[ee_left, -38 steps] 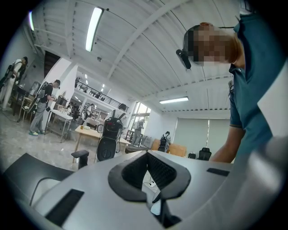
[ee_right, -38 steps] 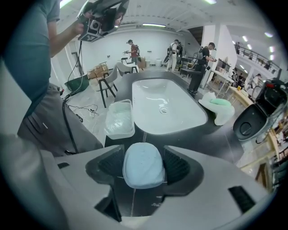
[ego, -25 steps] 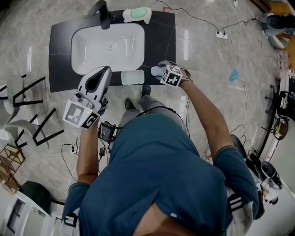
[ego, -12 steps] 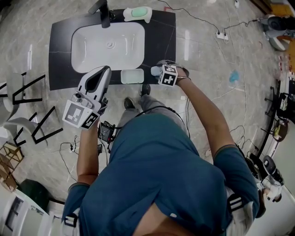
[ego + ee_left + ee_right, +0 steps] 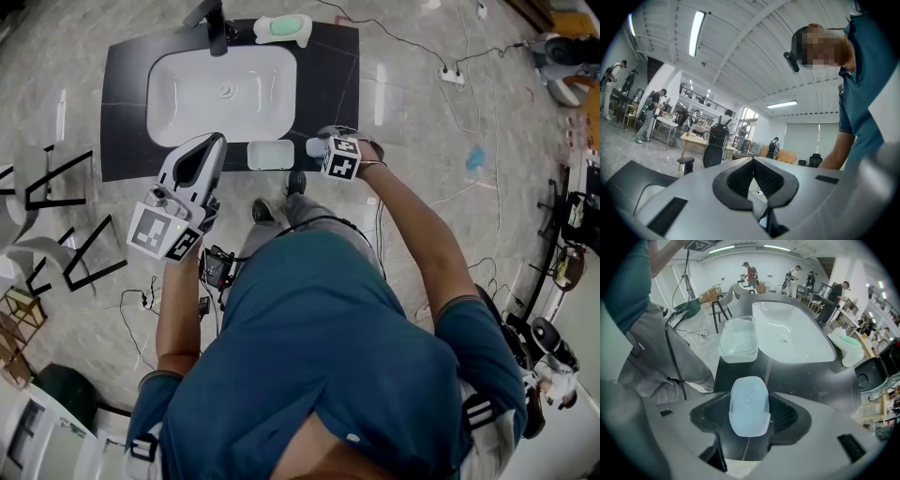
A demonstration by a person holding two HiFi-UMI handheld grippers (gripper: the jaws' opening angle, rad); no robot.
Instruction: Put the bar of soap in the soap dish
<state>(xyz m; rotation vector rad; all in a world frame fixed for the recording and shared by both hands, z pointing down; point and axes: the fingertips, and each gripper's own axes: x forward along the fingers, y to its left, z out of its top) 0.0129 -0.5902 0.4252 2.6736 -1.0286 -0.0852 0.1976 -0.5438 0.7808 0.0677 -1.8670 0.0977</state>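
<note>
A pale blue bar of soap [image 5: 749,405] sits between the pads of my right gripper [image 5: 750,411], which is shut on it and points steeply down. In the head view that gripper [image 5: 319,146] hangs over the black counter's front edge, just right of the clear, empty soap dish [image 5: 270,155]. The right gripper view has the dish [image 5: 738,340] just beyond the soap. My left gripper [image 5: 206,145] is held level off the counter's front left, its jaws together with nothing between them [image 5: 753,187].
A white basin [image 5: 221,91] is set into the black counter [image 5: 323,84], with a dark tap [image 5: 214,28] behind it. A second dish with a green bar [image 5: 281,28] stands at the back. Black stools [image 5: 56,187] and floor cables [image 5: 412,47] surround the counter.
My right gripper has rolled slightly with the soap in it and shifted a little towards the clear dish. The left gripper has stayed where it was.
</note>
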